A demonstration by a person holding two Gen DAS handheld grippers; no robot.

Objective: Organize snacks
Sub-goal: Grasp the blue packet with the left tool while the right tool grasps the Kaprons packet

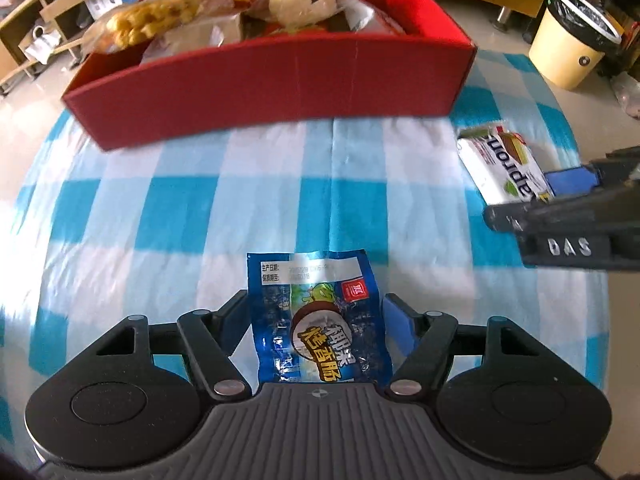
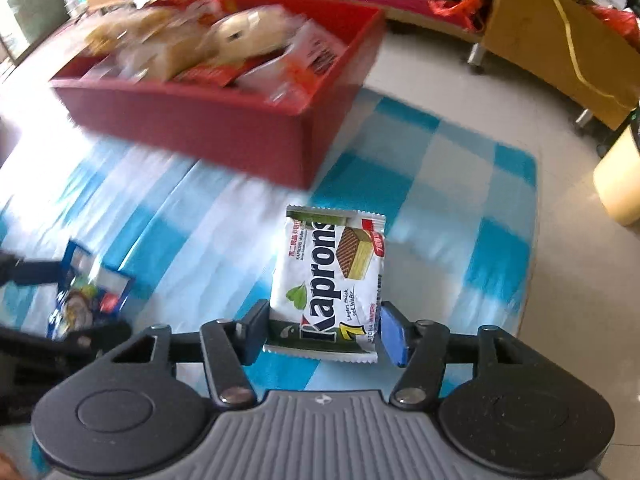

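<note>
Checked cloth is carrying the box at twelve o'clock while the left gripper is clenching a sausage pack and the right gripper a wafer pack, evidently for boxing.

One red box on the tabletop, several snack packs inside, exact count unclear. Two loose packs outside it: one blue sausage pack, one white Kaprons wafer pack. Two hand-held grippers. One cream bin on the floor.
</note>
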